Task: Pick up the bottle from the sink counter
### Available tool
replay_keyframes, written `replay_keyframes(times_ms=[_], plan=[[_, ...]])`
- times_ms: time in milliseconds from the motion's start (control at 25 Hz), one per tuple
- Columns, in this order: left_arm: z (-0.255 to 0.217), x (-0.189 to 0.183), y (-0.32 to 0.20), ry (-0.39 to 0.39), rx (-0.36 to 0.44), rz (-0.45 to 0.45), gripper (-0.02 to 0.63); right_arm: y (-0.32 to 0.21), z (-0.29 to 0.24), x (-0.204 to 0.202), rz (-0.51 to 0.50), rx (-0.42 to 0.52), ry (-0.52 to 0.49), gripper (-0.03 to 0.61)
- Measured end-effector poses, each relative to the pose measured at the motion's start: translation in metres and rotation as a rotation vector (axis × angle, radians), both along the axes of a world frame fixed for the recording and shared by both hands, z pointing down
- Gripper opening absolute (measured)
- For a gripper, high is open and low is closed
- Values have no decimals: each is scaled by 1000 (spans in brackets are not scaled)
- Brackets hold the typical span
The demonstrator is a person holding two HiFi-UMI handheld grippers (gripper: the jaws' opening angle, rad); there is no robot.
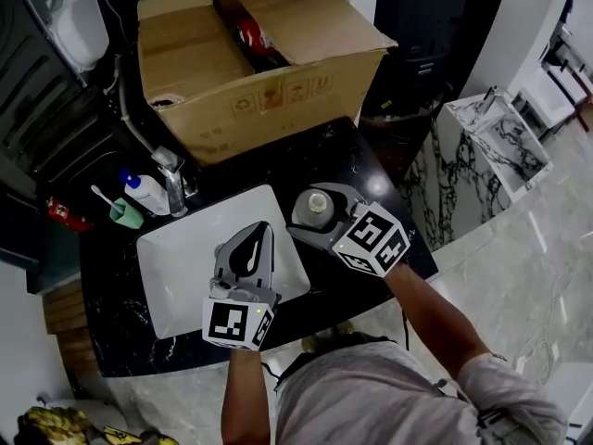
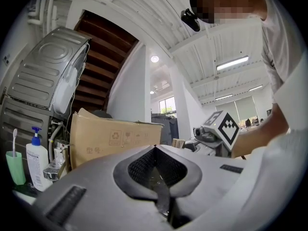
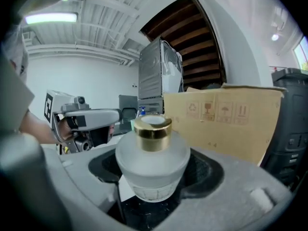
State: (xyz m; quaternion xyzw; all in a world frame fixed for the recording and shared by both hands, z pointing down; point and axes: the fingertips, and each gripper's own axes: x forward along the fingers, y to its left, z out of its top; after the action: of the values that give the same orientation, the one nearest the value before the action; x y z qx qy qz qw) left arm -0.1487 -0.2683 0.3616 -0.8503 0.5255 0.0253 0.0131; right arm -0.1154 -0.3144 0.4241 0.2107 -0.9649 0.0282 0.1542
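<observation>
A squat frosted-glass bottle point(image 1: 317, 202) with a gold collar stands low on the black counter point(image 1: 315, 156), just right of the sink. In the right gripper view the bottle point(image 3: 153, 162) fills the gap between the jaws. My right gripper point(image 1: 310, 209) point(image 3: 154, 182) has its jaws set wide, and their hollow pads hug both sides of the glass. The bottle's base sits down by the counter top. My left gripper point(image 1: 262, 230) point(image 2: 155, 150) hovers over the white basin, shut with nothing in it.
The white sink point(image 1: 185, 248) has a chrome faucet point(image 1: 171, 182) behind it. A pump soap bottle point(image 1: 144, 193) and a green cup with a toothbrush point(image 1: 126, 213) stand at the back left. A big open cardboard box point(image 1: 250, 72) fills the back of the counter. The counter's right edge drops to a marble floor.
</observation>
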Motion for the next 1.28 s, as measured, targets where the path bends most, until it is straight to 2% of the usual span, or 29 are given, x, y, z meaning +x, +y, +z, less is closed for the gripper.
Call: replay_keyframes(times_ms=[400,840,1280], plan=[[-25,19,18,-3,50,18,0,39,-55,18,-6,81,-76,334],[-35,31,36,-5,80,32,0,69,-68,29,-9,102,-91,333],[-40,32,39,-6,88,37,0,75,-77,32,-10,110,-105,333]])
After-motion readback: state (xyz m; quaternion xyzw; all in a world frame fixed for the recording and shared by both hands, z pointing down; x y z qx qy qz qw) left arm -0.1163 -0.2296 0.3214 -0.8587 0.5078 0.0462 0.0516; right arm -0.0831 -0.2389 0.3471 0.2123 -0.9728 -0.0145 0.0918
